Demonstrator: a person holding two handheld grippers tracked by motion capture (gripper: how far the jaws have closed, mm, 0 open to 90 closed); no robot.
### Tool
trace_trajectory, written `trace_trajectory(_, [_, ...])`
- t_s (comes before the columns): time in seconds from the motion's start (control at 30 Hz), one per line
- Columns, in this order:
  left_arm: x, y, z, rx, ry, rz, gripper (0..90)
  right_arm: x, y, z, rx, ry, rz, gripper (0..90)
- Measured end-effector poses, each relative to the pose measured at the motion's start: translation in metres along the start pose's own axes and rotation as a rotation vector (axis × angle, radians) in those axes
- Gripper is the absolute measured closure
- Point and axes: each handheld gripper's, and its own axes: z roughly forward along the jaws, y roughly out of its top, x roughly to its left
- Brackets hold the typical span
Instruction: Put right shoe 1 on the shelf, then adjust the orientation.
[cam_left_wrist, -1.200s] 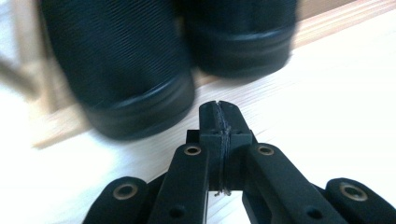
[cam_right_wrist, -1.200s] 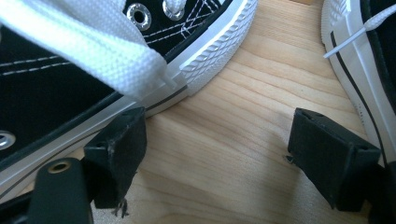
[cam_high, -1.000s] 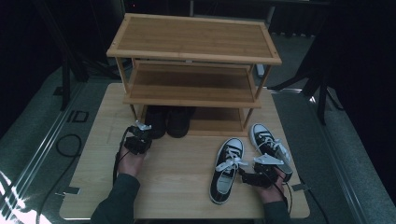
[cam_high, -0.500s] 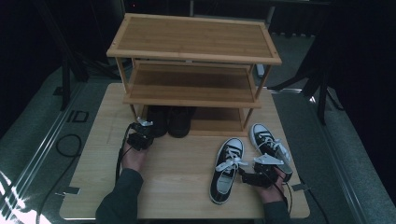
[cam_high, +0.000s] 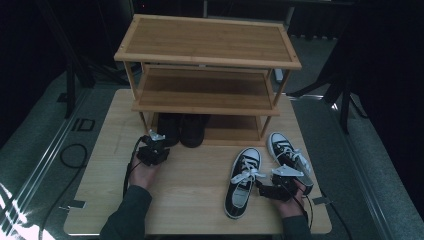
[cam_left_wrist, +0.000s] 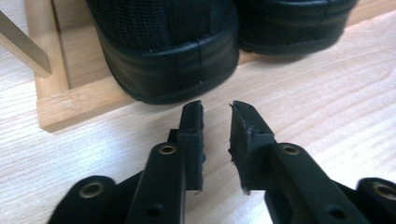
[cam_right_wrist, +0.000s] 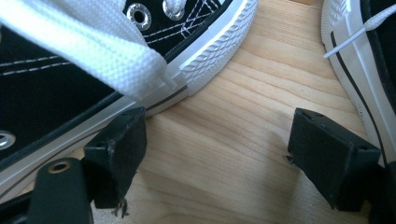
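Note:
A pair of black shoes (cam_high: 181, 129) stands on the bottom shelf of the wooden rack (cam_high: 207, 37). My left gripper (cam_high: 159, 143) lies low on the table just in front of the left black shoe's heel (cam_left_wrist: 173, 56). Its jaws have just been opening; a narrow gap shows in the left gripper (cam_left_wrist: 216, 122) with nothing in it. Two black-and-white sneakers (cam_high: 243, 180) (cam_high: 290, 156) lie on the table at the right. My right gripper (cam_high: 272, 181) rests between them, and the right gripper (cam_right_wrist: 224, 149) stands wide open over bare wood, the left sneaker's sole (cam_right_wrist: 205, 60) close to its left jaw.
The rack's bottom frame (cam_left_wrist: 84, 103) runs just ahead of the left jaws. The rack's upper two shelves hold nothing. A white lace (cam_right_wrist: 84, 51) hangs over the right gripper's left jaw. Bare tabletop (cam_high: 200, 185) lies between my hands; dark floor and cables surround the table.
The left hand has edged slightly toward the black shoes. The right hand and both sneakers stay where they were.

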Motion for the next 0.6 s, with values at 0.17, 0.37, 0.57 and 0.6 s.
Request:
trace_trajectory(0.17, [-0.003, -0.011, -0.004, -0.024, -0.029, -0.003, 64.1, 0.0, 0.0, 0.0, 0.0, 0.0, -0.001, 19.5])
trace_trajectory(0.37, [-0.003, -0.015, 0.0, 0.005, -0.049, 0.005, 61.1, 0.0, 0.0, 0.0, 0.0, 0.0, -0.001, 19.5])
trace_trajectory(0.57, [0.0, -0.018, 0.005, 0.021, -0.047, -0.004, 60.6, 0.0, 0.0, 0.0, 0.0, 0.0, -0.001, 19.5])
trace_trajectory(0.6, [0.0, -0.018, 0.005, 0.022, -0.049, -0.009, 60.2, 0.0, 0.0, 0.0, 0.0, 0.0, -0.001, 19.5])
